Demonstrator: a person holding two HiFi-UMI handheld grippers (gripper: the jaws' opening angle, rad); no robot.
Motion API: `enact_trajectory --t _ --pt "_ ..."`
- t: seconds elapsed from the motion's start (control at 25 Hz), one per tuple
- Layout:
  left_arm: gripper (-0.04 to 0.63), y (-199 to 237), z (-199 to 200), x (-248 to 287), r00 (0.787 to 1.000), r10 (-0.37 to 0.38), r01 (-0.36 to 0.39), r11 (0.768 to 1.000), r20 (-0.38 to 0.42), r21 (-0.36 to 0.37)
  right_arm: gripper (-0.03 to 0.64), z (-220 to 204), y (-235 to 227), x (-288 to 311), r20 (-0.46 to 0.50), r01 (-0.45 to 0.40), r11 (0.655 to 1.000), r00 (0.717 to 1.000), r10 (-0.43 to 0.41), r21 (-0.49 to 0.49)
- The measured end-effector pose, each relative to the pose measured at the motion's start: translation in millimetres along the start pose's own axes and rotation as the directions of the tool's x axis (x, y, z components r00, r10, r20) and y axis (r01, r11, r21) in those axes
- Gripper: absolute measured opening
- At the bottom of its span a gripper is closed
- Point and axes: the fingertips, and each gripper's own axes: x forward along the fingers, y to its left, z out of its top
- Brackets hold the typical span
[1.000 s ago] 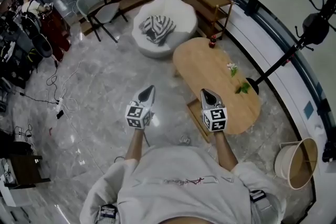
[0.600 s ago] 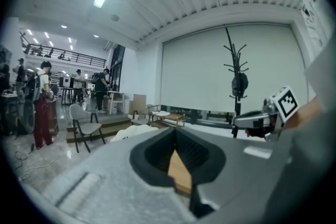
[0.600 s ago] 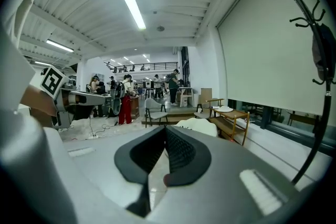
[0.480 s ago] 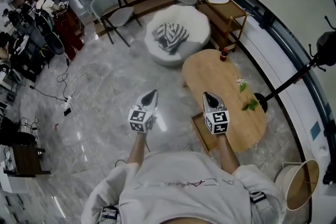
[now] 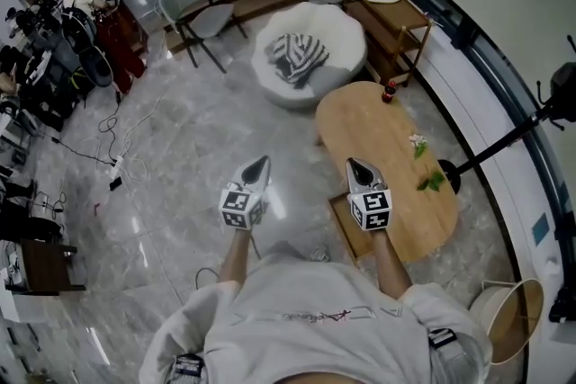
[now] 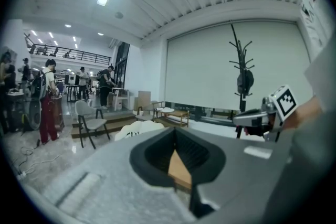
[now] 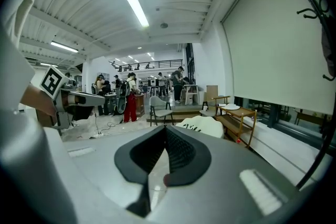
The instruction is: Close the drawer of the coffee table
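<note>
The oval wooden coffee table (image 5: 396, 148) stands on the marble floor at the right of the head view. Its drawer (image 5: 341, 223) sticks out open from the table's near left side, partly hidden under my right gripper's marker cube. My right gripper (image 5: 352, 164) hovers over the table's left edge, above the drawer, shut with nothing in it. My left gripper (image 5: 260, 161) is held over bare floor to the left of the table, also shut and empty. In the left gripper view the shut jaws (image 6: 175, 132) frame a strip of the tabletop. The right gripper view's own gripper (image 7: 165, 129) points toward the white seat.
A small red bottle (image 5: 389, 91), a white flower (image 5: 417, 141) and green leaves (image 5: 432, 182) lie on the table. A white round seat with a striped cloth (image 5: 306, 54) stands beyond it. A coat stand (image 5: 504, 139), a wicker basket (image 5: 506, 319), chairs (image 5: 200, 13) and floor cables (image 5: 112, 162) surround.
Both grippers have moved a little along the floor toward the table's middle, and the table and seat have shifted in the view. Both pairs of jaws stay shut.
</note>
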Motion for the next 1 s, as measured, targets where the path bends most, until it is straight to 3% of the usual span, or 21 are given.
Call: enact_trajectory --t 0.52,0.84,1.0 --pt "0.0 29.7 -5.2 45.6 0.997 -0.073 0.072 0.997 -0.017 -0.036 0.005 0.4 -7.2 36.3 -0.041 0.058 0.998 0.997 -0.058 -0.002" --pt "0.0 49.8 4.6 88.9 0.985 -0.169 0.169 0.985 -0.015 -0.034 0.005 11.6 -22.0 56.1 -0.056 0.152 0.988 0.987 -0.151 0.003" --pt "0.001 43.4 9.4 119.2 0.964 -0.266 0.266 0.964 -0.009 -0.018 0.005 11.6 -36.3 51.5 -0.06 0.238 0.971 0.97 -0.237 0.017"
